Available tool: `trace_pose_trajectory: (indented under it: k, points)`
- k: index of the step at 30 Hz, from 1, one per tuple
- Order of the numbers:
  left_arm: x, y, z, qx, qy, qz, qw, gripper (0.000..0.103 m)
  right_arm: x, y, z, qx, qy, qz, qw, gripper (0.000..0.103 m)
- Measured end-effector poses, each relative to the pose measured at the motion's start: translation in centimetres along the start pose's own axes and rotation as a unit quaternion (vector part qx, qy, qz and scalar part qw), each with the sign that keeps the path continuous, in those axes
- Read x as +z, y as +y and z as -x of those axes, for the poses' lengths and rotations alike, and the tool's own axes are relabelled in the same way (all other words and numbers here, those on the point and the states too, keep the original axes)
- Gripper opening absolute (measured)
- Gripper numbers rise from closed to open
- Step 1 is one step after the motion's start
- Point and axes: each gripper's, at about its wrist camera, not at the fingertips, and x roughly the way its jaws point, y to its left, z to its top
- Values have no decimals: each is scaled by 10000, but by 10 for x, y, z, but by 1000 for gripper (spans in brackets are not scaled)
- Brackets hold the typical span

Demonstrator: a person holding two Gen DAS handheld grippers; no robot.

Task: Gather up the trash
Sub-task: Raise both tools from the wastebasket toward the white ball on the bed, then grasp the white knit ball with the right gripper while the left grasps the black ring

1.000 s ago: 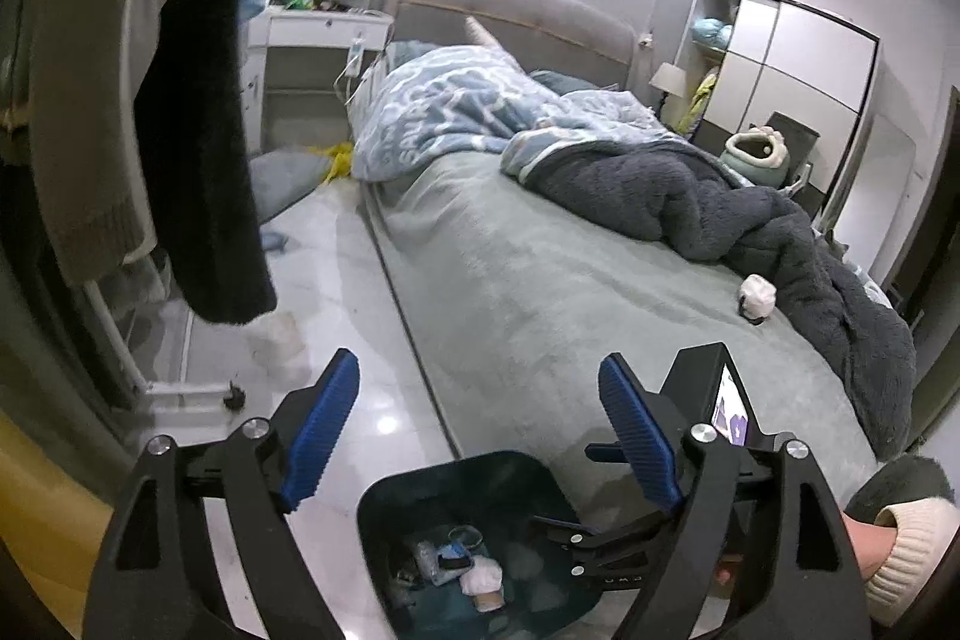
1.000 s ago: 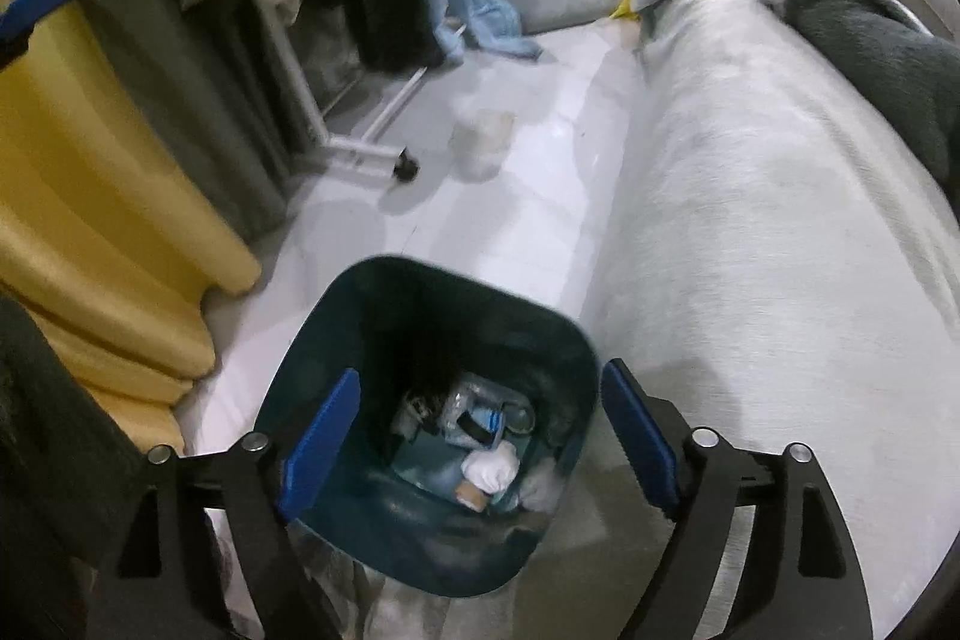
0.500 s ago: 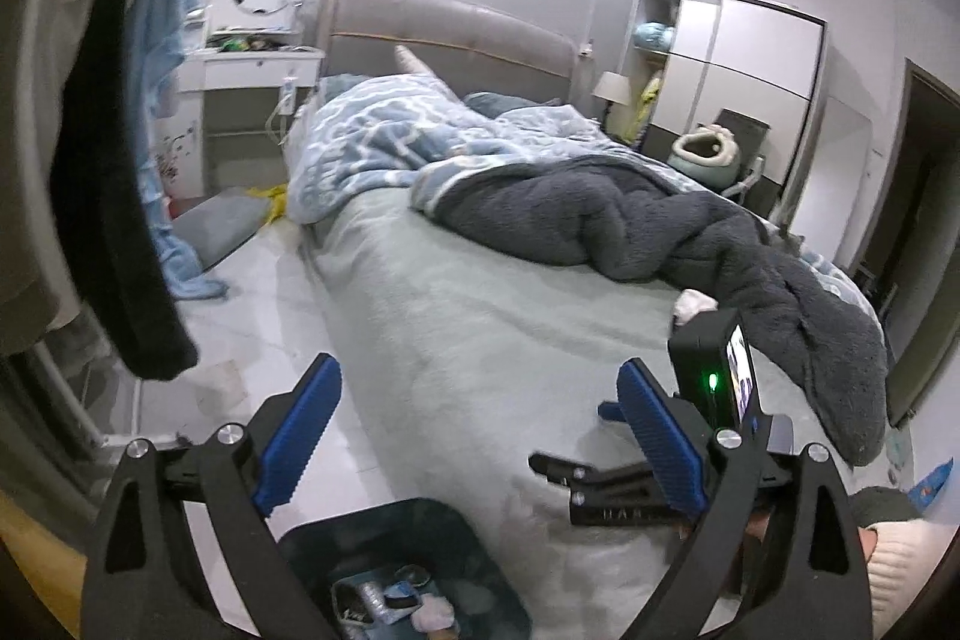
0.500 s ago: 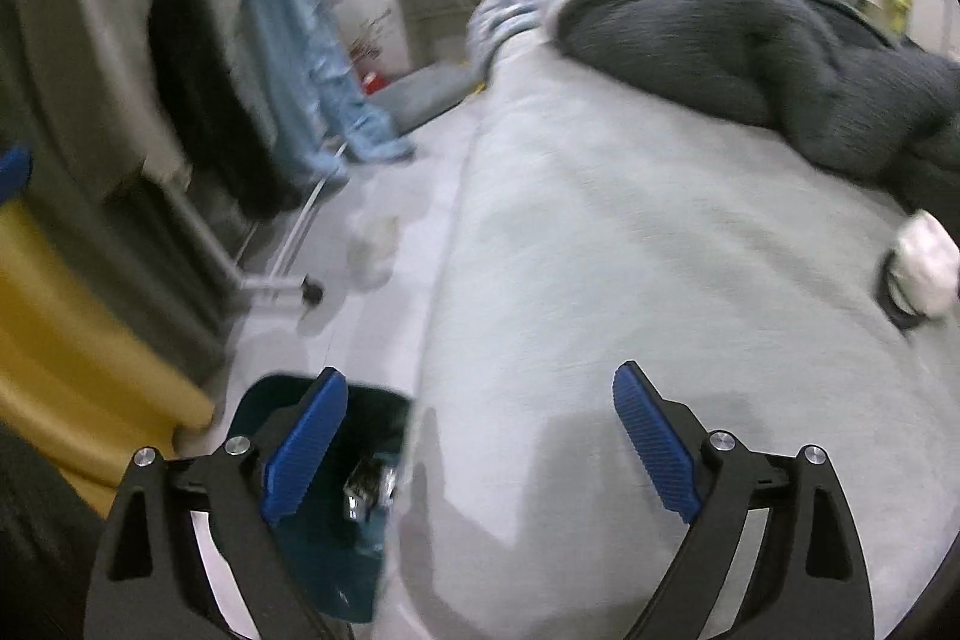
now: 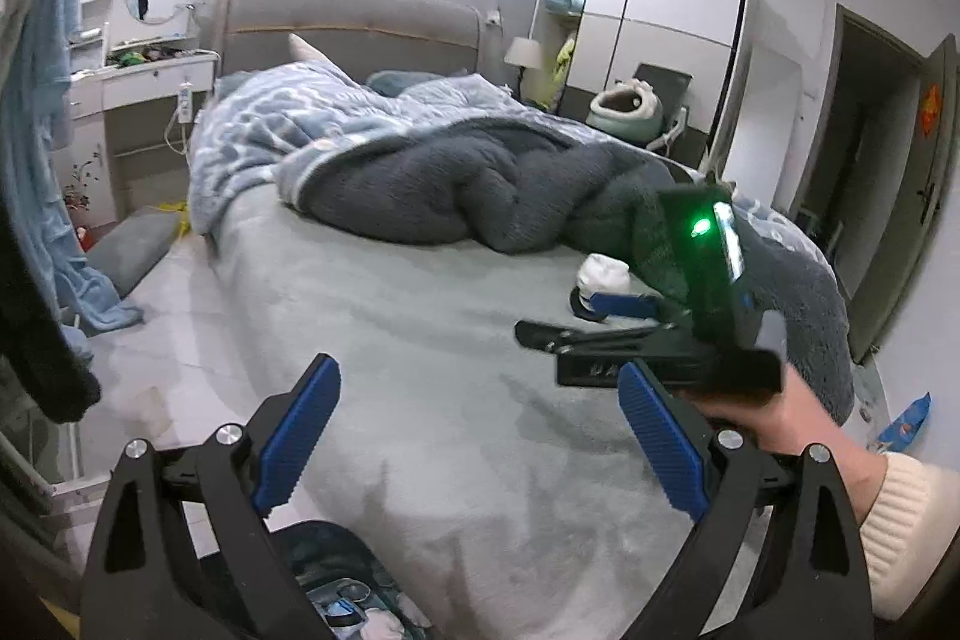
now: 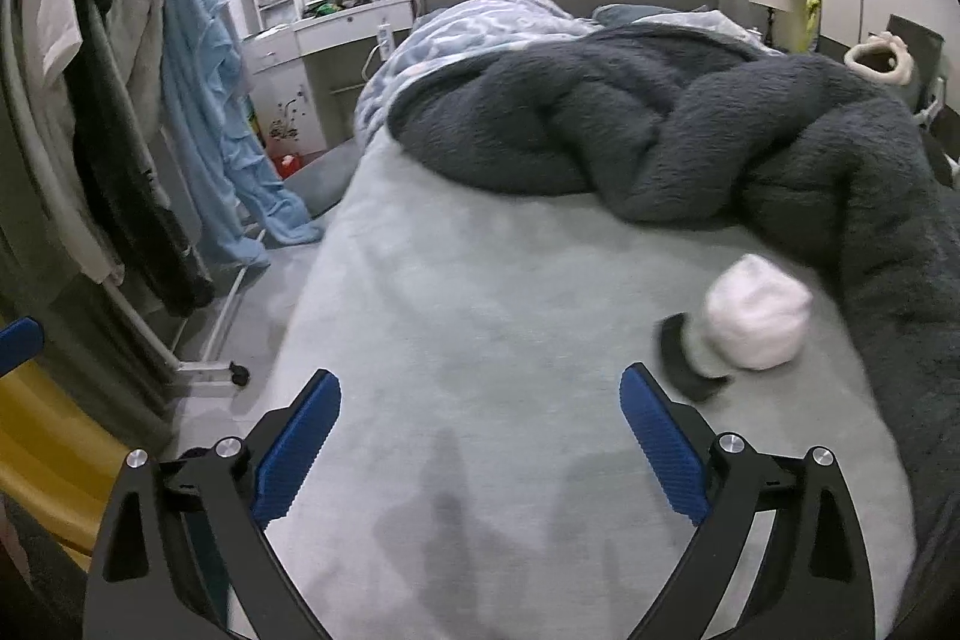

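Note:
A white crumpled wad (image 6: 753,319) with a dark piece under it lies on the grey-green bed sheet (image 6: 480,316), beside the dark fluffy blanket. My right gripper (image 6: 480,436) hovers over the sheet, down-left of the wad. Its jaws are opening and nothing is between them. In the left wrist view the same wad (image 5: 603,274) shows just past the right gripper (image 5: 564,319), held by a hand in a cream sleeve. My left gripper (image 5: 477,436) is open and empty above the bed edge. The dark teal bin (image 5: 336,550) with several scraps inside sits below it.
A dark grey blanket (image 6: 690,142) and a blue quilt (image 5: 270,130) cover the far half of the bed. A clothes rack (image 6: 150,130) with hanging garments stands left, its wheeled foot (image 6: 237,373) on the floor. A blue wrapper (image 5: 909,421) lies on the floor at right.
Both grippers swung up from over the bin toward the bed. The bin left the right wrist view, and the white wad came much nearer. Both sets of jaws widened.

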Motion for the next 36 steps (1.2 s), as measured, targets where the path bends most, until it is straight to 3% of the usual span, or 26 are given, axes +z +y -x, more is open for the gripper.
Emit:
trace_pose_trajectory:
  k: [15, 30, 36]
  points:
    - [13, -38, -89, -615, 407, -384, 9965, 95, -9, -72, -9, -220, 180, 240, 9993, 96]
    - [23, -58, -151, -757, 597, -680, 9930, 95, 11, -100, -2, -11, 36, 220, 9998, 96]
    - [28, -55, -167, -776, 592, -585, 9935, 95, 9, -123, -11, -84, 107, 229, 9996, 96]
